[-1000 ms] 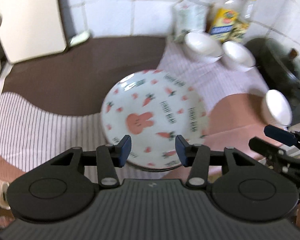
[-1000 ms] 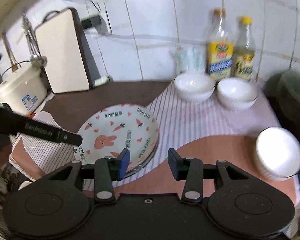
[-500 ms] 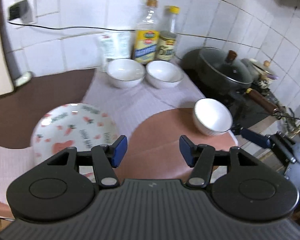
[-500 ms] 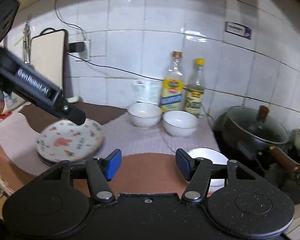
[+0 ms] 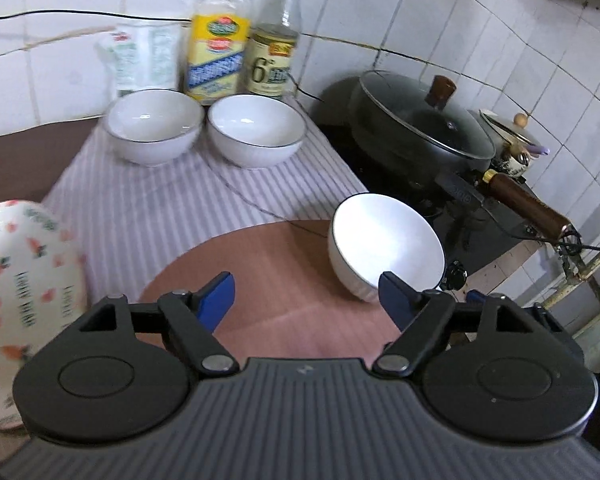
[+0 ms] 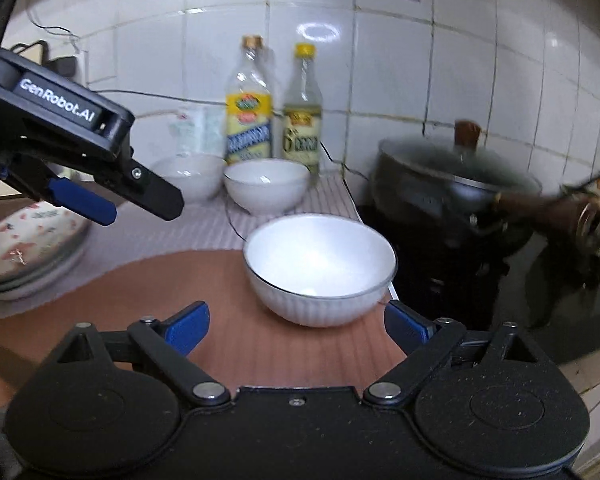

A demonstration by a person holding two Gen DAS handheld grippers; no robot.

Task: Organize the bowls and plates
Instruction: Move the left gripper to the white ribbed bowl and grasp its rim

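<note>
Indoor light, moderate; oval glare on the wall tiles [image 6: 320, 32] above my right view, and the near bowl [image 6: 320, 258] reads overexposed inside. Motion blur smears the pan [image 6: 456, 184] and carrot plate [image 5: 24, 280]. Fisheye bends tile lines at all edges.

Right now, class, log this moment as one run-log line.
left tool: opening, empty | right tool: opening, empty, facing near bowl | two bowls by bottles | plates stacked left
</note>
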